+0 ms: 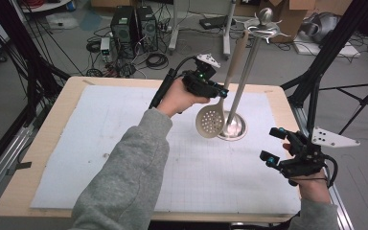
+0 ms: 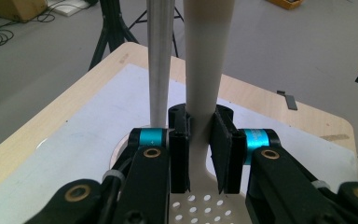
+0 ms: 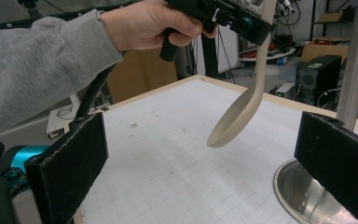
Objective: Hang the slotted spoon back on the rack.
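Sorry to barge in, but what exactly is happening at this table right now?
A person holds a gripper in each hand. The left gripper is clamped on the neck of a beige slotted spoon, holding it in the air right beside the pole of a metal utensil stand, with the handle reaching up toward the hooks at the top. The right gripper waits open near the table's right edge, holding nothing.

Lighting is even, cool and moderately dim, apparently from overhead. Shadows on the white mat (image 1: pixel 124 143) are soft and faint. The metal base (image 1: pixel 233 127) of the stand shows mild glare. In the left gripper view, the near black parts of the gripper are soft; the floor behind is slightly blurred. All three views are low-resolution and somewhat grainy.
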Demonstrator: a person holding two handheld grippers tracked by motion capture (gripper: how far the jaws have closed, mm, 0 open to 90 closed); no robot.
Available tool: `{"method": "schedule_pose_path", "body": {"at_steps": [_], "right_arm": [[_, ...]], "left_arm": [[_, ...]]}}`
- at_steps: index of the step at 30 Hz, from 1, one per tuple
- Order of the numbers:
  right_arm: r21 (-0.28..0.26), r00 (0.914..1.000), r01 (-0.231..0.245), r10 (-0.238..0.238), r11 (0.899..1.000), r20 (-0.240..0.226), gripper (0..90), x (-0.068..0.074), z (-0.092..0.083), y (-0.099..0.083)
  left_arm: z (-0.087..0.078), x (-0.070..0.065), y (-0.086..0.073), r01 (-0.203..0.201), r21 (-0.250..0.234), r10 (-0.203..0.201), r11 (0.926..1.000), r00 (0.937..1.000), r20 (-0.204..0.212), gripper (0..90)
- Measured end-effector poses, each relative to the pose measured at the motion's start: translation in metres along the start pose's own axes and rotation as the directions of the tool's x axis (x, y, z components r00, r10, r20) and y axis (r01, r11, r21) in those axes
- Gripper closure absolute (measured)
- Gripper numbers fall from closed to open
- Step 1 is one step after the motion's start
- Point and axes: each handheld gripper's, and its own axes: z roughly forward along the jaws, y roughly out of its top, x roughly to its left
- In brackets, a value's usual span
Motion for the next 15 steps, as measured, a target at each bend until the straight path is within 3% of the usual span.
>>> {"method": "schedule_pose_path", "body": {"at_steps": [8,10,15], "right_arm": [[0.002,0.9999,-0.006,0.006,1.0,0.01,1.4,0.0006,-0.0006,-0.0005],[0.002,0.9999,0.004,-0.004,1.0,0.012,1.4,0.0001,0.0001,-0.0007],[0.0,0.9999,0.004,-0.004,1.0,0.011,1.4,0.0003,0.0002,-0.0007]], "left_arm": [[0.0022,-0.0005,-0.0004,-0.011,0.003,0.011,0.9999,0.9999,-0.013,77.1],[0.0017,-0.0014,-0.0007,-0.033,0.014,0.033,0.9994,0.9991,-0.028,76.4],[-0.0019,-0.005,-0.0018,-0.053,-0.006,0.053,0.9986,0.9984,-0.021,65.5]]}}
